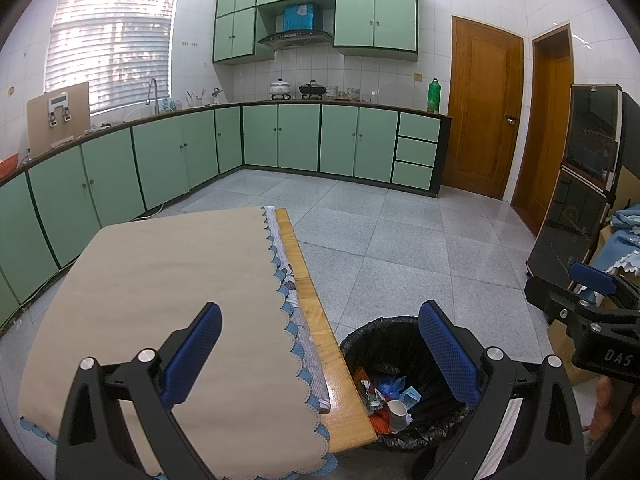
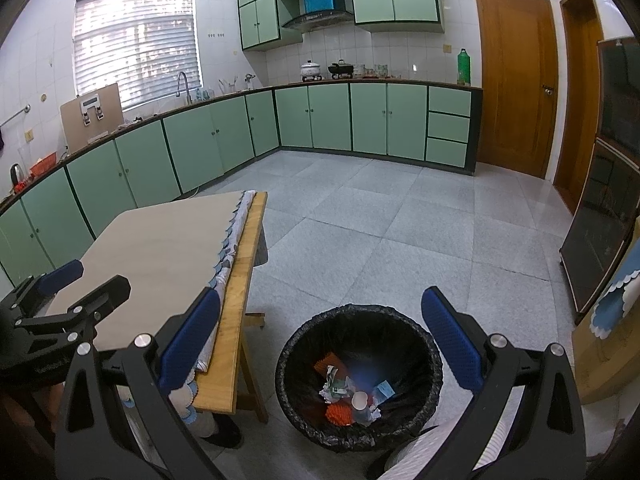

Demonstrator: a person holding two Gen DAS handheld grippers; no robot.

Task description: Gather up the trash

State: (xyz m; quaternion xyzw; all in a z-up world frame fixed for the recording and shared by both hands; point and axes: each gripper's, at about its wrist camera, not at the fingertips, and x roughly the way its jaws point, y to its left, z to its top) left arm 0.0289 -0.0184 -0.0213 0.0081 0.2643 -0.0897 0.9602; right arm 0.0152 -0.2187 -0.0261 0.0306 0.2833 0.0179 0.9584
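Note:
A bin with a black bag [image 2: 360, 376] stands on the floor beside the table; it also shows in the left wrist view [image 1: 400, 380]. Inside lie a white paper cup [image 2: 360, 400], crumpled wrappers [image 2: 334, 384], orange pieces [image 2: 338, 414] and blue scraps [image 2: 383, 390]. My left gripper [image 1: 320, 352] is open and empty, above the table's right edge. My right gripper [image 2: 320, 340] is open and empty, above the bin. The right gripper shows at the right of the left wrist view [image 1: 592, 304]; the left gripper shows at the left of the right wrist view [image 2: 64, 292].
The wooden table [image 1: 320, 332] carries a beige cloth with blue scalloped trim [image 1: 168, 292]. Green cabinets [image 1: 280, 140] line the far walls. A dark glass cabinet [image 1: 580, 184] and a box with a blue cloth [image 1: 624, 240] stand at the right. The floor is grey tile [image 1: 400, 240].

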